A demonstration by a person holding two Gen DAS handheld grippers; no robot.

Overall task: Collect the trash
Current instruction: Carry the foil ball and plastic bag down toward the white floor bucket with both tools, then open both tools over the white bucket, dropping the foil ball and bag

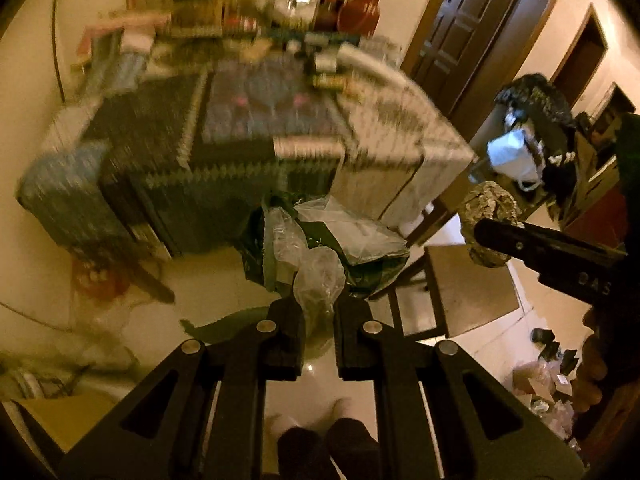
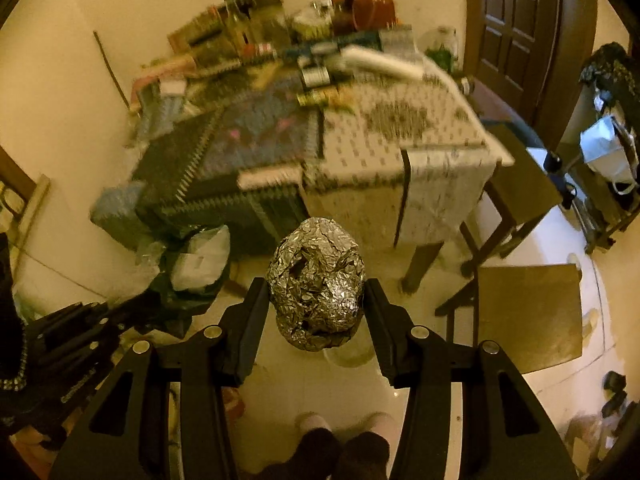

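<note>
My right gripper point(image 2: 316, 292) is shut on a crumpled foil ball point(image 2: 316, 284) and holds it in the air above the floor, in front of the table. The ball point(image 1: 490, 220) and the right gripper point(image 1: 496, 236) also show at the right of the left wrist view. My left gripper point(image 1: 318, 316) is shut on the clear plastic rim point(image 1: 316, 276) of a dark green trash bag point(image 1: 360, 264) that hangs open, with clear and white plastic trash inside. The bag point(image 2: 188, 276) sits to the left of and below the foil ball in the right wrist view.
A table point(image 2: 380, 128) with patterned cloths carries bottles, jars and boxes at its far side. A wooden stool point(image 2: 528, 316) stands at the right on the pale tiled floor. A brown door point(image 2: 516, 32) is behind. My feet point(image 2: 344, 440) show below.
</note>
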